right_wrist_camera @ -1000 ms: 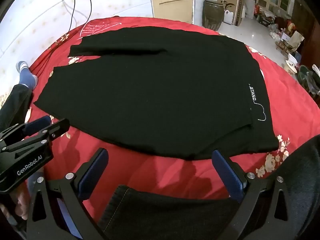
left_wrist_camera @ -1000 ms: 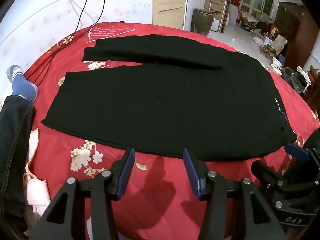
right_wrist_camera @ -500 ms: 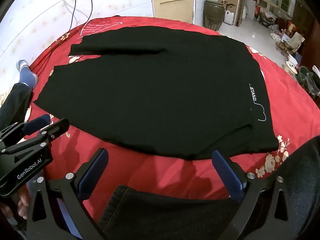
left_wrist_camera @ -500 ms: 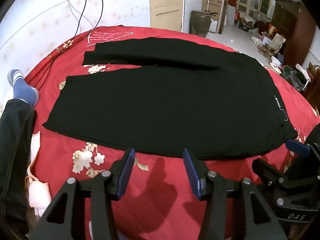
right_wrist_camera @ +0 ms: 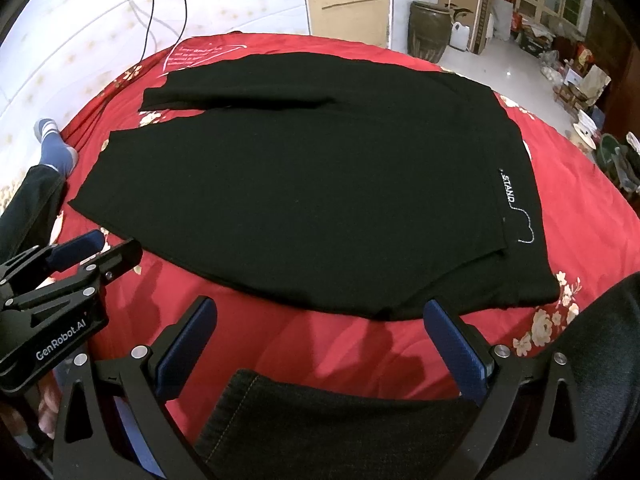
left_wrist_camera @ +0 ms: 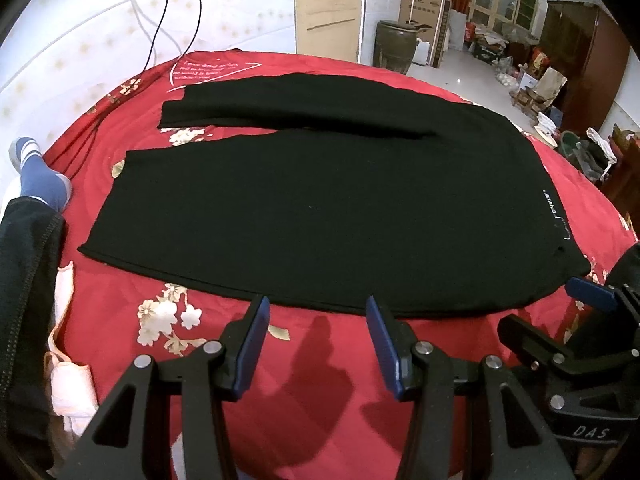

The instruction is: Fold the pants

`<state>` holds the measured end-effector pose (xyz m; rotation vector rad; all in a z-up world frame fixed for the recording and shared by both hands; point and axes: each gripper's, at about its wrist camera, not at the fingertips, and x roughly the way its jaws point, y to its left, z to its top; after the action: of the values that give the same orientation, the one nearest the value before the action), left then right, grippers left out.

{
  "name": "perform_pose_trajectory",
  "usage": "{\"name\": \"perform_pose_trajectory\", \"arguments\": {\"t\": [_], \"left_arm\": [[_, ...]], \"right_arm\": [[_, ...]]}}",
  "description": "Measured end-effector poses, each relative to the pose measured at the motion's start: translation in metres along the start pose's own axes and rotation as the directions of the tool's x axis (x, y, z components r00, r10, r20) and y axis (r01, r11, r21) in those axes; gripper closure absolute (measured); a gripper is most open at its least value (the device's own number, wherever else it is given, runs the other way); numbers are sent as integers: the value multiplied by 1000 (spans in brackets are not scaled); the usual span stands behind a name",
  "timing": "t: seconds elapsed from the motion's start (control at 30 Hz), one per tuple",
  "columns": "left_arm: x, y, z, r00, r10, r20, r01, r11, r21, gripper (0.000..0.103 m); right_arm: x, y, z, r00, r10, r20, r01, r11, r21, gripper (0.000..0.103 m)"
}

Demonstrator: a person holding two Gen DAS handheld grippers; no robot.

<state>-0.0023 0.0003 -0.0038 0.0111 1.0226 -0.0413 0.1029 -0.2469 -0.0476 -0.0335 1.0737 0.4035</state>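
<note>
Red floral bed [left_wrist_camera: 120, 288] filling both views, carrying black pants [left_wrist_camera: 320, 208] spread flat across its middle: waistband with white lettering toward the right edge, two legs reaching toward the left edge, the farther leg lying slightly apart from the nearer one. No fold made yet. Nothing changed from a second ago: pants in the same lie, both claws in the same places, so judged a pause before the first fold, with the near hem as the likely place to grip. Left claw [left_wrist_camera: 316, 320] hovering just short of the near hem, jaws apart and empty. Right claw [right_wrist_camera: 320, 320] likewise near the waistband end of that hem, jaws spread wide, holding nothing. Seen only from the left wrist: pale cloth [left_wrist_camera: 68, 376] at the bed's near left corner and the gap between the legs opening clearly. Seen only from the right wrist: a denim-clad knee [right_wrist_camera: 340, 412] below the claw and the lettering [right_wrist_camera: 508, 192] legible as STAND.
</note>
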Motion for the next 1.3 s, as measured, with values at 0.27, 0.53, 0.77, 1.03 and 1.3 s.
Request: {"name": "perform_pose_trajectory", "arguments": {"t": [0.27,0.53,0.77,1.03,1.3], "left_arm": [[-2,-1,-2,1000,-5,8,5,1000,-2,50],[-5,-1,-2,1000,-4,23,4,1000,5,50],[-7,-5,-2,999,-27,28,26,1000,12,50],[-7,-5,-1,999,-31,31,30,999,10,50],[-8,-4,1,999,-36,32,36,999,-3,50]], "right_arm": [[0,0,1,1000,2,0,-2,1000,-1,0],[0,1,0,1000,1,-2,-1,1000,-4,0],[0,1,0,1000,2,-4,-2,1000,-1,0],[1,0,1,1000,2,-6,-2,1000,-2,0],[0,0,1,1000,2,-5,-2,1000,-1,0]]}}
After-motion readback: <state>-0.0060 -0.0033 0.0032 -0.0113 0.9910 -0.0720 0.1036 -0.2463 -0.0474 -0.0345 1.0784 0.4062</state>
